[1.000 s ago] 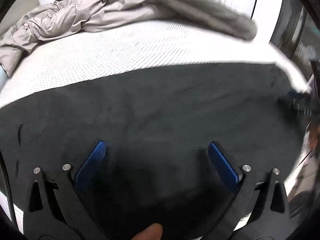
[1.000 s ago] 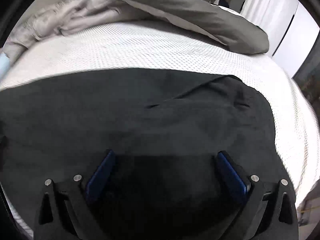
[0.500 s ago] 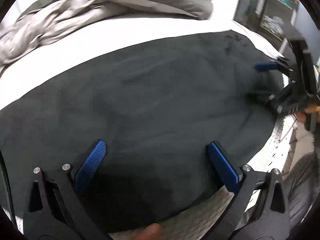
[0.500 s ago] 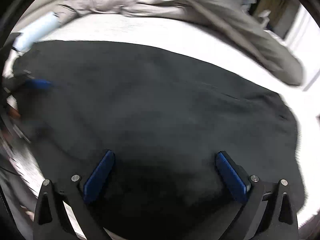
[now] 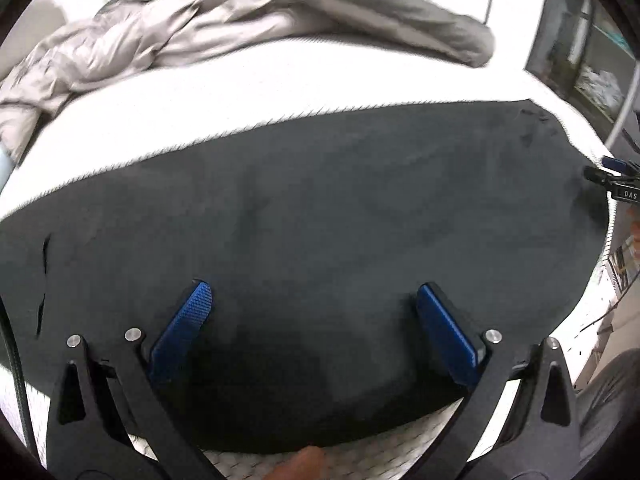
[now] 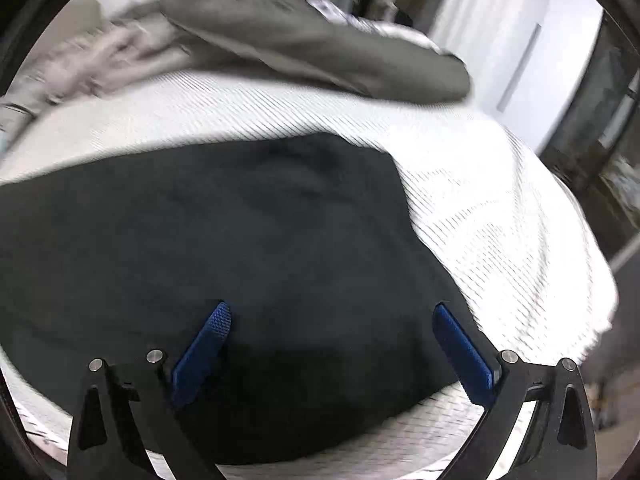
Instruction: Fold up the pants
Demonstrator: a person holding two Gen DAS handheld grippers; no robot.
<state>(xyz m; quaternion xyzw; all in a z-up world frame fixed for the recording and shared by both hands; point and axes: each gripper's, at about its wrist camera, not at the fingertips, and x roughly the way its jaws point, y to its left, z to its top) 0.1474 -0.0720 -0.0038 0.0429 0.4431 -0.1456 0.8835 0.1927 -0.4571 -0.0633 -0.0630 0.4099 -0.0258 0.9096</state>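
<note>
Both cameras have swung back since half a second ago. Black pants [image 5: 320, 216] lie spread on the white bed [image 5: 256, 92]; left gripper [image 5: 312, 300] and right gripper [image 6: 332, 316] hover above, jaws spread, empty.

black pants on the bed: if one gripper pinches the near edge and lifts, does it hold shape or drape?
The pants probably drape: they lie flat with soft wrinkles on the mattress. A single pinch likely lifts one layer only. The matte cloth probably won't slip from the textured pads.
</note>
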